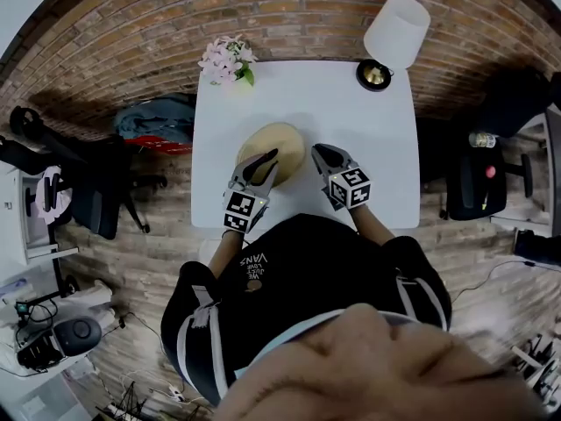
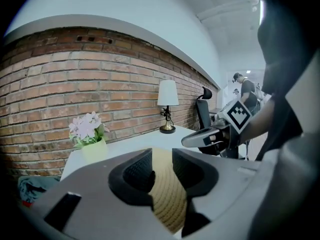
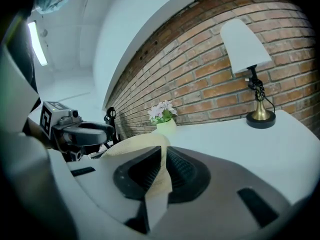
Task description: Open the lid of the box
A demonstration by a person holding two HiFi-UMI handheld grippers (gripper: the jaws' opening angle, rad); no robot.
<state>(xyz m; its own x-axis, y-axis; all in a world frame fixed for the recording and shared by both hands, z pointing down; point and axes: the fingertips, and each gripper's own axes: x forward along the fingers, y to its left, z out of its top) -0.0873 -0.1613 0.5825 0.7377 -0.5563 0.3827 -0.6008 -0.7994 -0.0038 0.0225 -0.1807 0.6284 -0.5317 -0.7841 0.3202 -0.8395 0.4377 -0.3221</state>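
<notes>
A round tan woven box stands in the middle of the white table. My left gripper is at the box's near left edge. In the left gripper view its jaws stand a little apart with the woven surface showing in the gap, so they look open around the edge. At the near right edge my right gripper is shut on the thin rim of the lid, which runs between its jaws. Each gripper shows in the other's view: the right gripper and the left gripper.
A pot of pink flowers stands at the table's far left corner and a white-shaded lamp at the far right, in front of a brick wall. Office chairs stand left and right of the table. My torso is at the near edge.
</notes>
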